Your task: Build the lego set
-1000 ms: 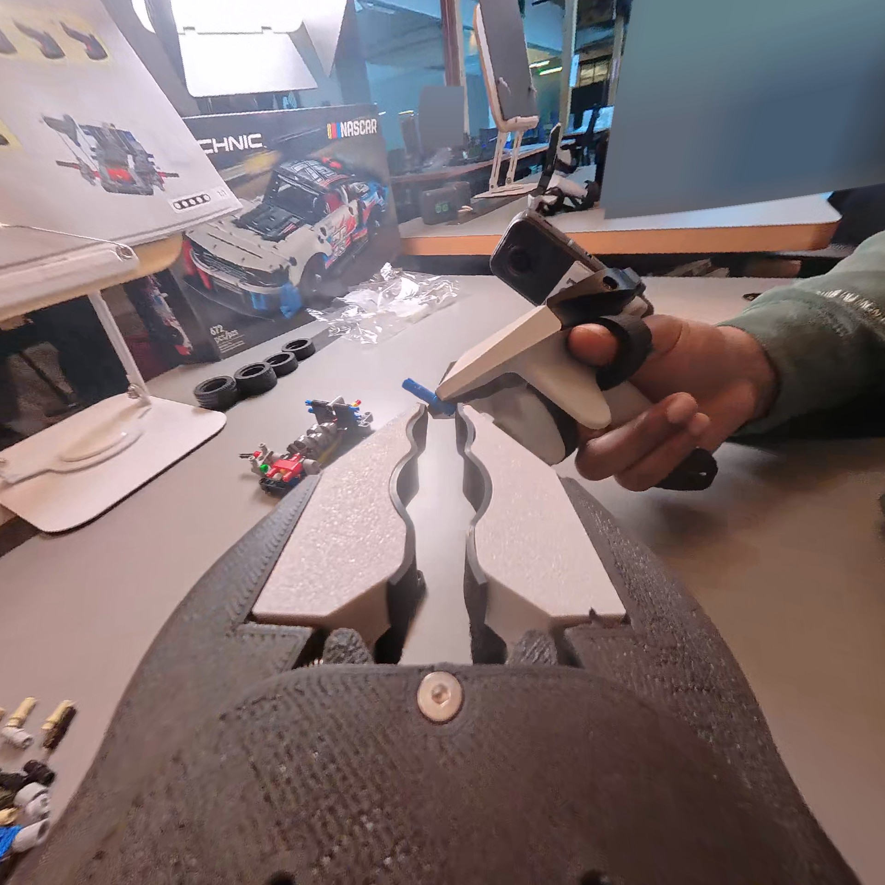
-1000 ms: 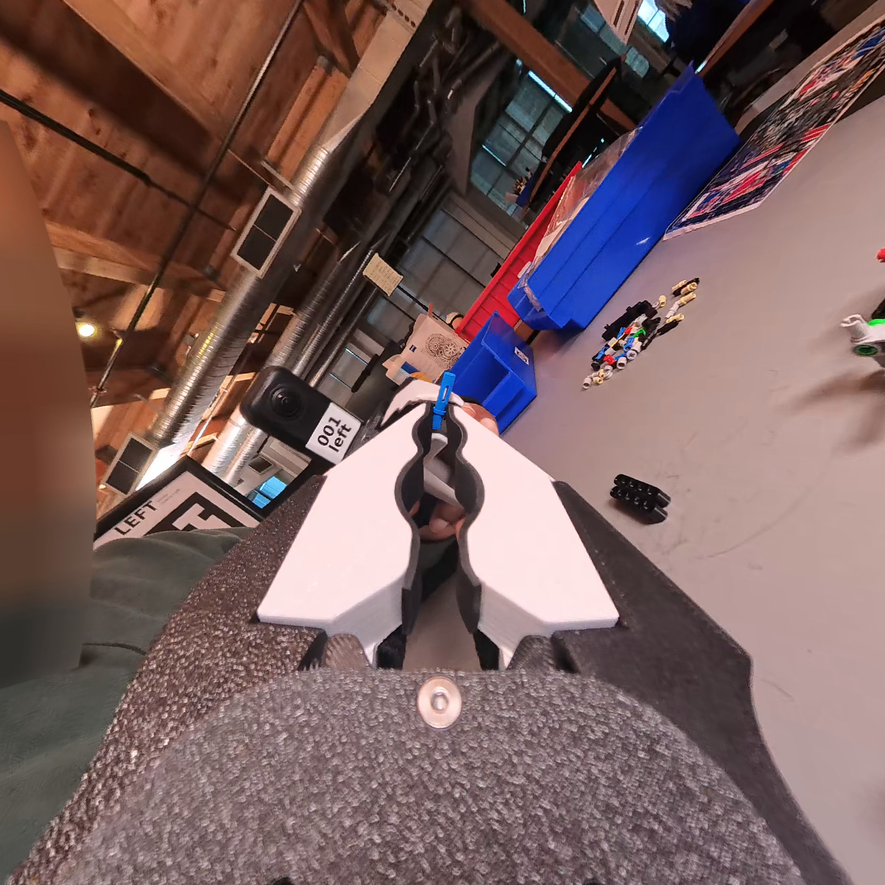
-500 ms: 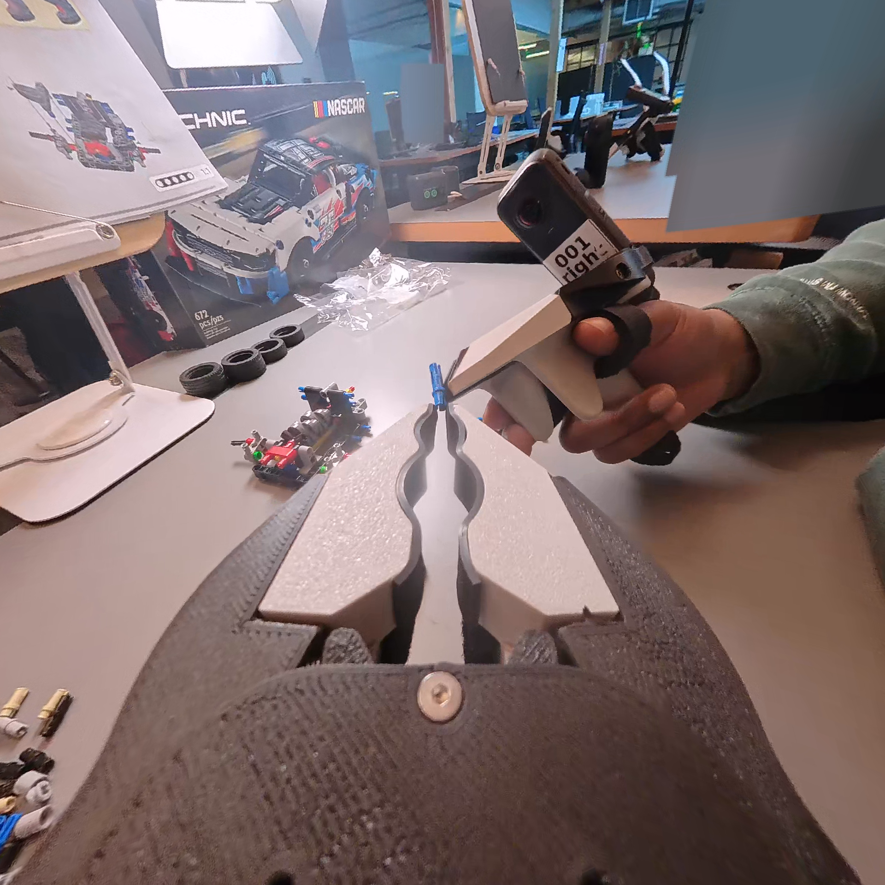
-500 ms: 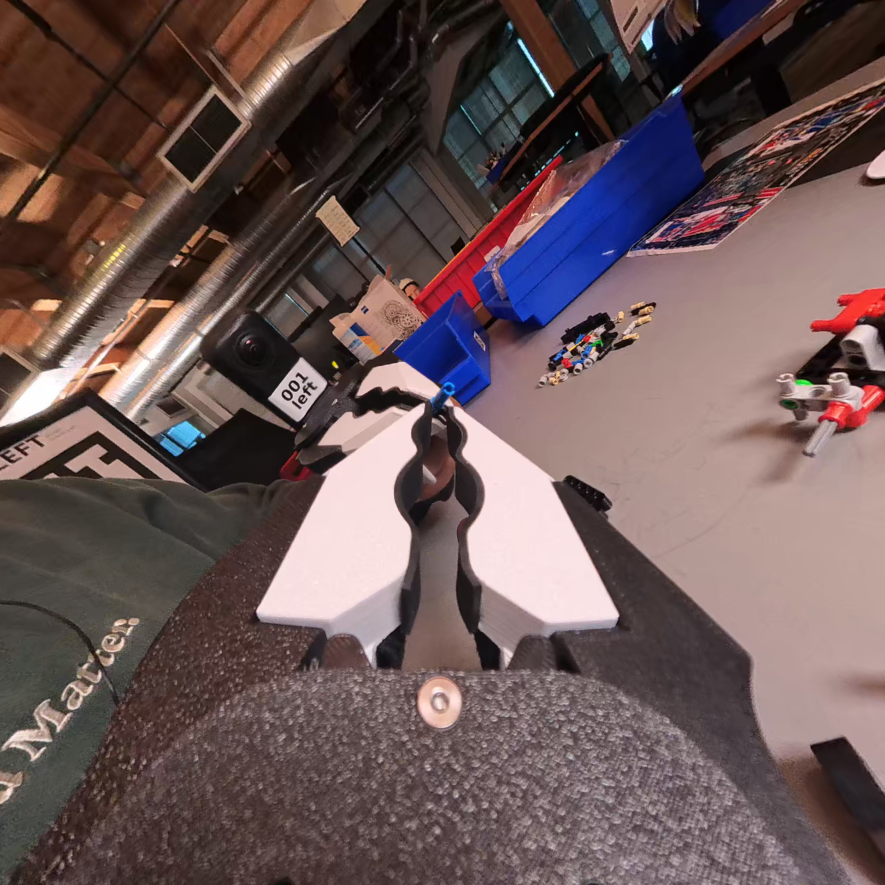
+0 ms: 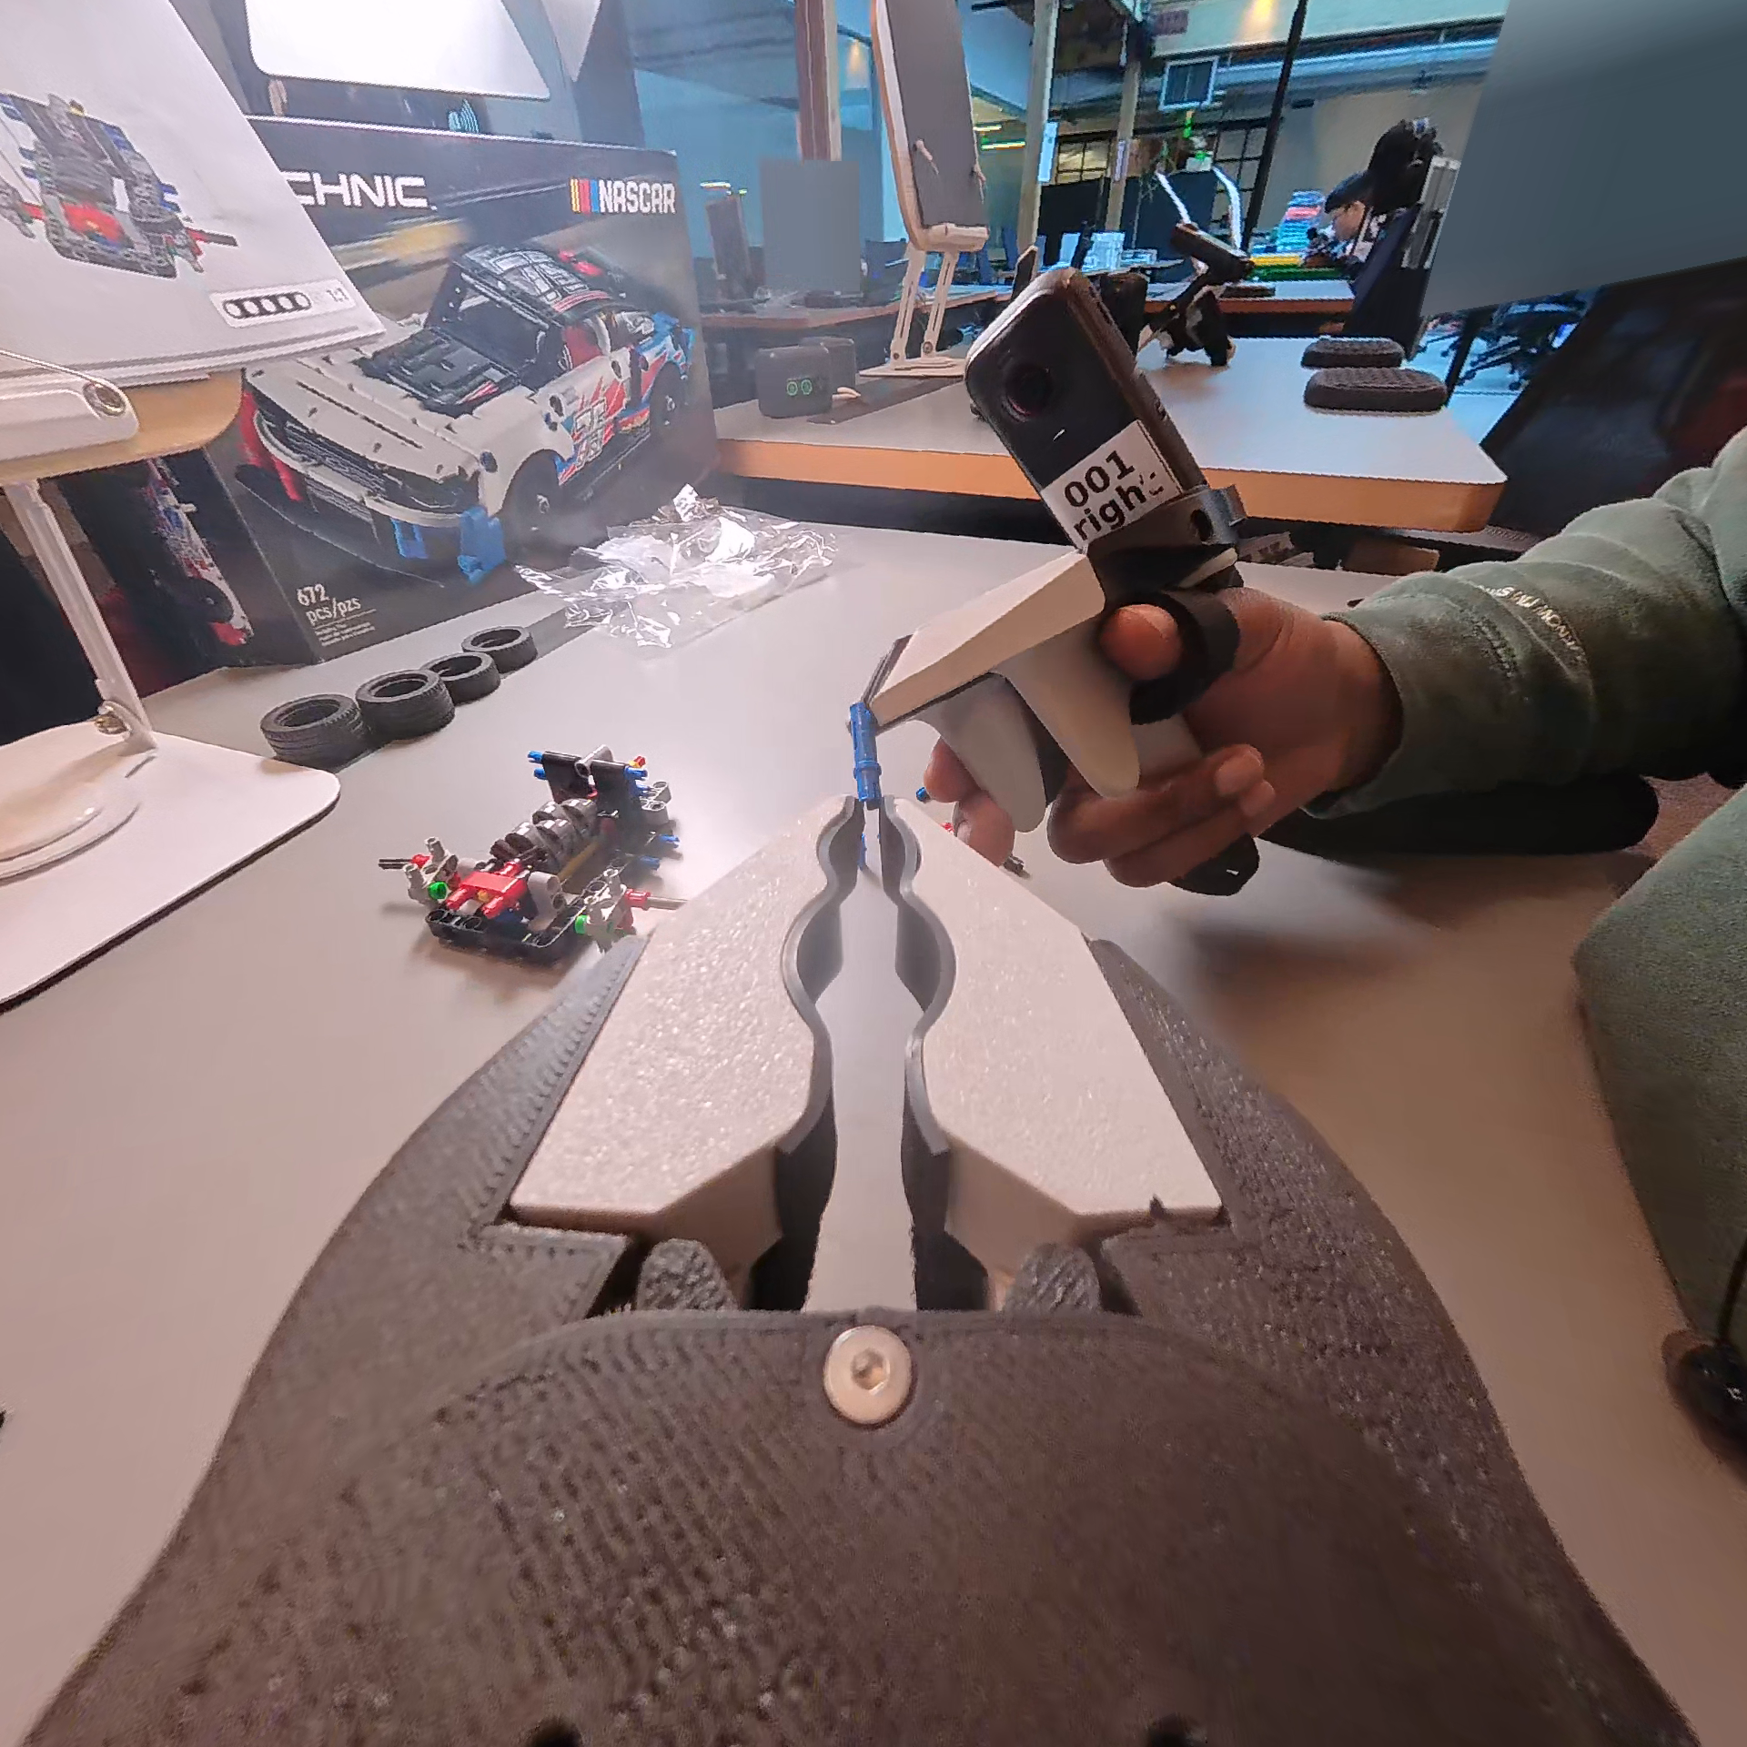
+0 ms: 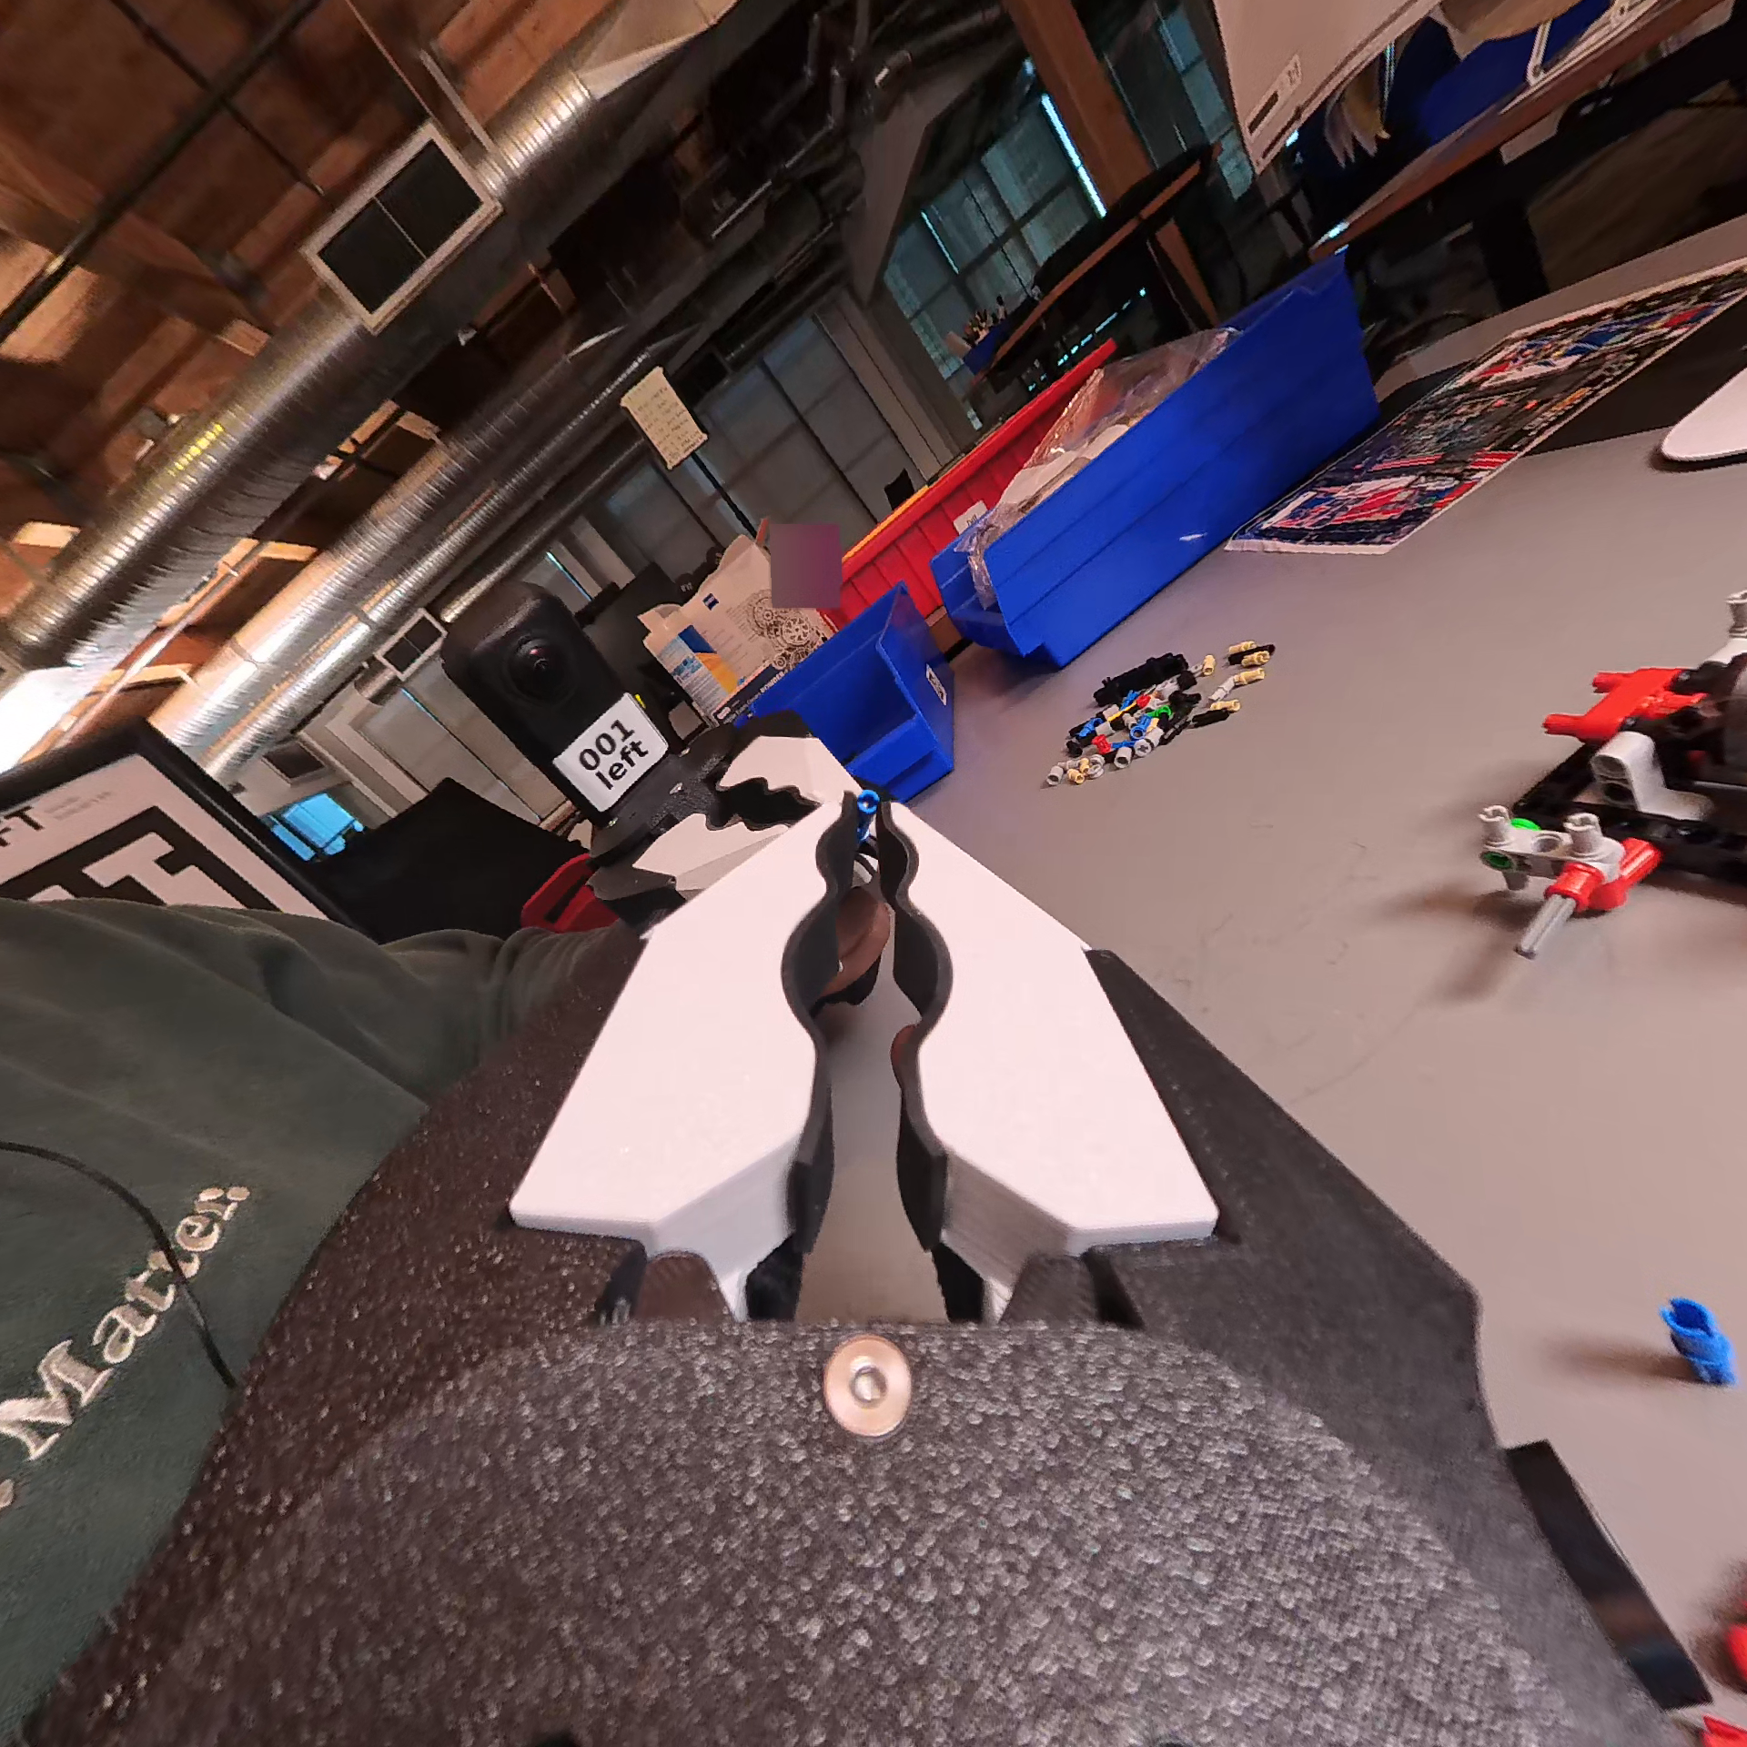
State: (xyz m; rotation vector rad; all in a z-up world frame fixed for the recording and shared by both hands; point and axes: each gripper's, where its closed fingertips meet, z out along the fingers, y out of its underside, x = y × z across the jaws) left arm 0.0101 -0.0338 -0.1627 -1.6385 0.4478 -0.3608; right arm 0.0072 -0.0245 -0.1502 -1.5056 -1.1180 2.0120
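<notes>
The left tool (image 5: 870,827) is closed on the lower end of a blue pin (image 5: 865,756), which stands nearly upright above the desk (image 5: 236,1087). The right tool (image 6: 865,818) pinches the pin's upper end, so both tools hold the one pin, tip to tip, above the middle of the desk.

Only the left wrist view shows the right hand (image 5: 1210,747) round its tool's grip, with a green sleeve (image 5: 1531,681) behind it. Each view shows the other tool's black camera with one white printed label.

The chassis (image 5: 544,874) lies on the desk to the left of the tools. Both views show it, though the right wrist view cuts it off at the picture's edge. Beyond it, four black tyres (image 5: 402,704) lie in a row. Towards the far edge stand one set box (image 5: 473,378), printed with a race car and logos, and one crumpled clear bag (image 5: 681,567). At the left edge, a white stand (image 5: 95,822) carries one open booklet (image 5: 142,236).

Only the right wrist view shows one pile (image 6: 1153,709) of small mixed parts, and past it two blue bins (image 6: 1163,510) with a red bin (image 6: 945,529) behind them. A printed sheet (image 6: 1513,406) lies flat beside the larger blue bin. One loose blue part (image 6: 1697,1338) sits alone on the desk, close to the right tool's body. There is lettering on the green garment at the left of that view.
</notes>
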